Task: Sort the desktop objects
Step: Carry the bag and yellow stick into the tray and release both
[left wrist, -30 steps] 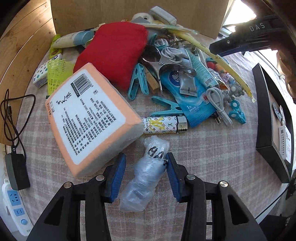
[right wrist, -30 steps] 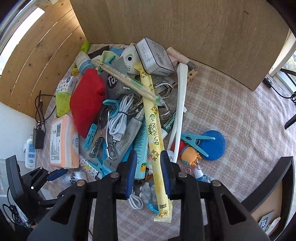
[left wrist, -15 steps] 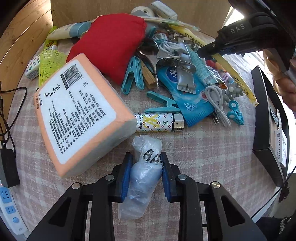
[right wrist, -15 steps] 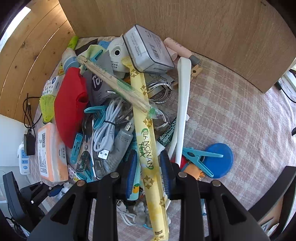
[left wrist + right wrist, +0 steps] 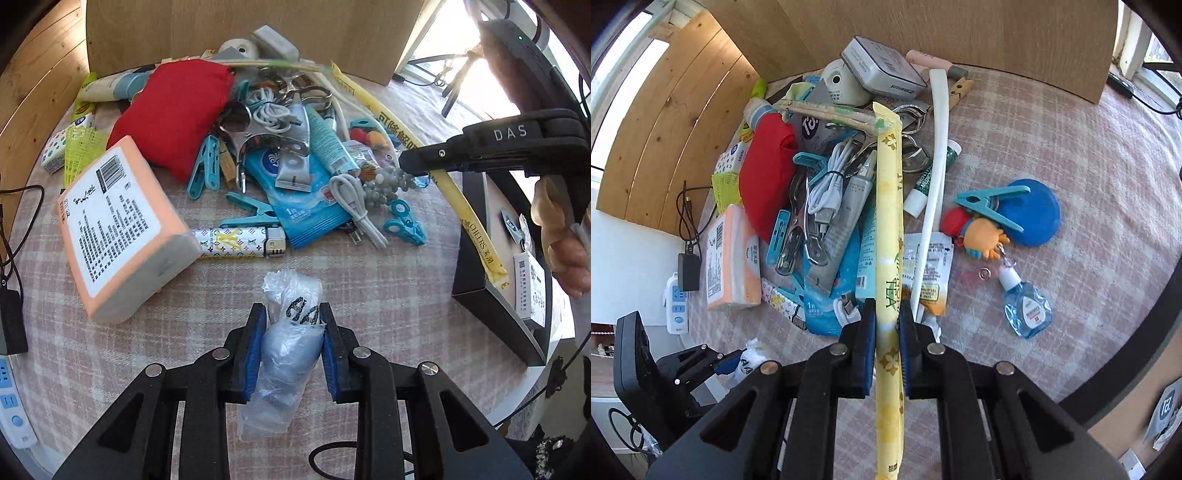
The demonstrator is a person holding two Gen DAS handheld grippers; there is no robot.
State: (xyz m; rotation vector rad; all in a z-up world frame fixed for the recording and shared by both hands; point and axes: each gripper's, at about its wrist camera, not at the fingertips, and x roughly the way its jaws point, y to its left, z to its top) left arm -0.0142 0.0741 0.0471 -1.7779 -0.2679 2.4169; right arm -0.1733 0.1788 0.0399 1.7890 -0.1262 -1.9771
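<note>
The left gripper [image 5: 293,338] has its fingers clamped on a crumpled clear plastic bag [image 5: 286,354], which bulges up between the blue pads and hangs out below them. The bag sits at the near edge of the checked tabletop [image 5: 388,295], apart from the heap of clutter farther back. Just beyond it lies a patterned lighter [image 5: 240,243], one end touching an orange tissue pack [image 5: 118,229] that rests tilted on its side. Behind those come a red pouch [image 5: 177,110], teal clothes pegs [image 5: 201,168], a blue wet-wipe packet [image 5: 303,206] and a coiled white cable [image 5: 351,195].

The right gripper [image 5: 886,328] is closed tight on a long yellow tea sachet [image 5: 888,206], holding it partway along its length. The far end of the sachet reaches up over the pile toward a grey tin [image 5: 882,70], and the near end runs back between the gripper's arms. From the left camera the same sachet [image 5: 476,218] slants down toward the black tray [image 5: 476,258] at the right side of the tabletop, its lower tip over the tray's edge.

To the right of the sachet lie a long white strip [image 5: 936,177], a blue disc [image 5: 1034,214] with a teal peg across it, an orange crab toy [image 5: 986,232] and a small blue bottle [image 5: 1027,306]. A white power strip [image 5: 676,302] sits off the left edge.
</note>
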